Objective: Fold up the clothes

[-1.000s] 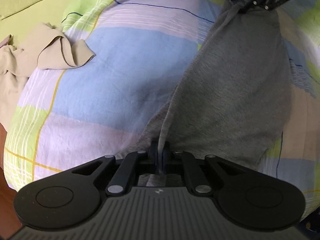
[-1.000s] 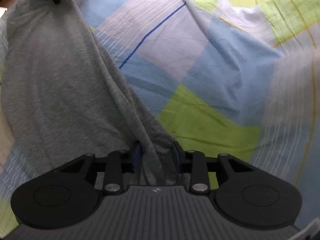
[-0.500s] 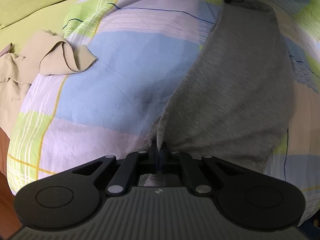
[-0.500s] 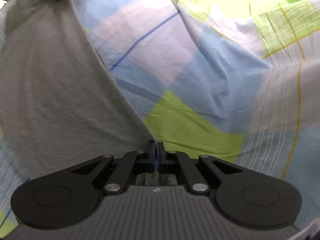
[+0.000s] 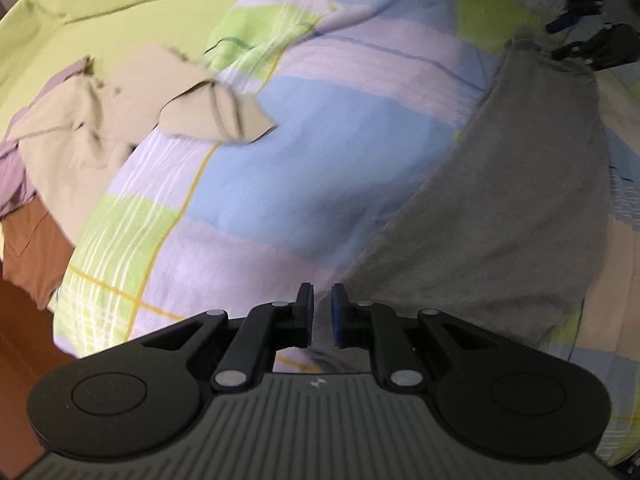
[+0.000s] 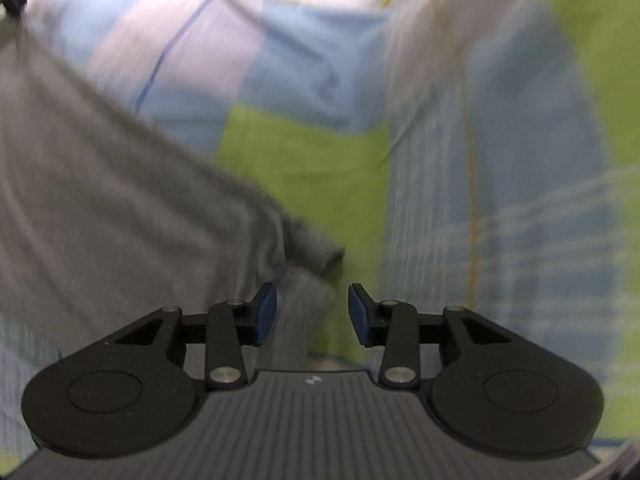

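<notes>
Opening left tool [image 5: 321, 316] – empty | right tool [image 6: 312, 314] opening – grey garment [image 6: 120, 216] corner beneath

Open checked quilt [image 5: 304, 168] ahead of the left gripper [image 5: 321, 312], flat and free across its blue and lilac middle. Blocked on the right by the grey garment [image 5: 520, 208], spread up to the right gripper [image 5: 580, 36] at the far corner. Crowded at upper left by a crumpled beige garment [image 5: 120, 120] lying on the quilt's edge. Before the right gripper [image 6: 312, 312], a grey corner [image 6: 308, 256] between the opening jaws; clear green and blue quilt [image 6: 480, 160] to its right.
</notes>
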